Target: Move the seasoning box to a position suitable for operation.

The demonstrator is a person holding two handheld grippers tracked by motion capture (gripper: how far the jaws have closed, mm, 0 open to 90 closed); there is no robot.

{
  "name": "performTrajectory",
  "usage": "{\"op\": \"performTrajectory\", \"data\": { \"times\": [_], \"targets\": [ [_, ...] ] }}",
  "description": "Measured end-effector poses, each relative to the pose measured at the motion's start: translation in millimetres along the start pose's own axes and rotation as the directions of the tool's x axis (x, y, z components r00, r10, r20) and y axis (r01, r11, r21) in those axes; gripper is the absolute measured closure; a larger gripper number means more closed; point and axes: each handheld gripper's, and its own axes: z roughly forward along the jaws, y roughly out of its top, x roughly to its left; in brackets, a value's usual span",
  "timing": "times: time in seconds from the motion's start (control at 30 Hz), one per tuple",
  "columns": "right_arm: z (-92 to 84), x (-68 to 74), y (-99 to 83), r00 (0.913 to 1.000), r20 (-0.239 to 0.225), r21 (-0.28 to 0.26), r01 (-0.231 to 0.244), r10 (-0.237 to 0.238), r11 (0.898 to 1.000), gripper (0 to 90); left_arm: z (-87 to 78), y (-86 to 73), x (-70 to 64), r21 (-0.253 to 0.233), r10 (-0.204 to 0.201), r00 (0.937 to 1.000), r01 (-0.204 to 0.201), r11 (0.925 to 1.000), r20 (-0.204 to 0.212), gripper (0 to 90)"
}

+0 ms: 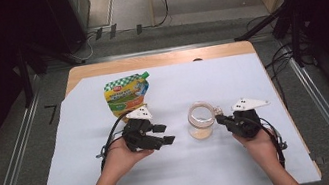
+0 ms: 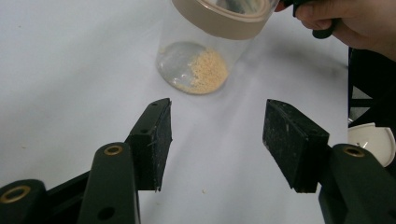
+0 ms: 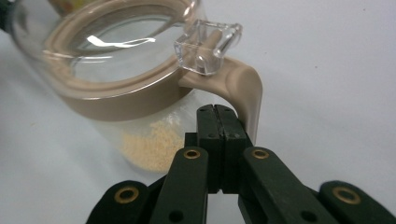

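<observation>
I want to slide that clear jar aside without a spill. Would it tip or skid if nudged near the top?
The jar looks nearly empty, with little powder at the bottom, so probably light and skiddy. Its tan lid and handle add weight up high, so it may tip.

The high view looks forward and down from above the person's side of the table (image 1: 182, 180), taking in its whole top and the floor beyond. The left gripper view rides low on the left gripper (image 2: 217, 142), looking along its jaws across the table surface toward the jar (image 2: 205, 60), close by. The right gripper view sits closer still behind the right gripper (image 3: 216, 140), facing the jar's handle (image 3: 245, 93). All three views share the jar.
</observation>
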Motion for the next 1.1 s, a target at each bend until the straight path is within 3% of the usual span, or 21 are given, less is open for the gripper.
{"op": "performTrajectory", "data": {
  "times": [0.33,0.57,0.73,0.8,0.9,1.1],
  "targets": [
    [23.5,-12.9,4.2,0.9999,0.009,-0.046,0.005,-0.005,0.999,90.0,-0.7,-0.7,2.6,-0.013,0.000,0.9999,0.000,0.9999,-0.016,41.6],
    [28.8,-14.0,1.7,0.9998,-0.013,-0.022,-0.018,0.017,1.000,90.0,-0.6,-0.8,5.5,-0.036,-0.003,0.9997,0.002,0.9994,-0.023,38.8],
    [30.9,-8.7,1.4,1.0000,-0.009,-0.013,-0.001,0.001,1.000,90.0,0.2,-0.6,5.6,-0.045,0.000,0.9997,-0.001,0.9990,-0.024,37.5],
    [33.6,-8.4,0.0,0.9998,-0.017,0.010,-0.012,0.012,1.000,90.0,0.7,-0.5,5.8,-0.046,0.001,0.9996,-0.002,0.9989,-0.027,37.1],
    [40.8,-0.7,-3.0,0.9998,0.000,0.045,0.022,-0.022,0.999,90.0,0.9,-0.3,5.8,-0.050,0.002,0.9995,-0.004,0.9987,-0.030,36.8],
    [45.2,12.2,-4.5,0.9990,-0.033,0.061,0.031,-0.029,0.998,90.0,1.1,-0.2,5.5,-0.050,0.010,0.9995,-0.012,0.9987,-0.031,36.4]
  ]
}}
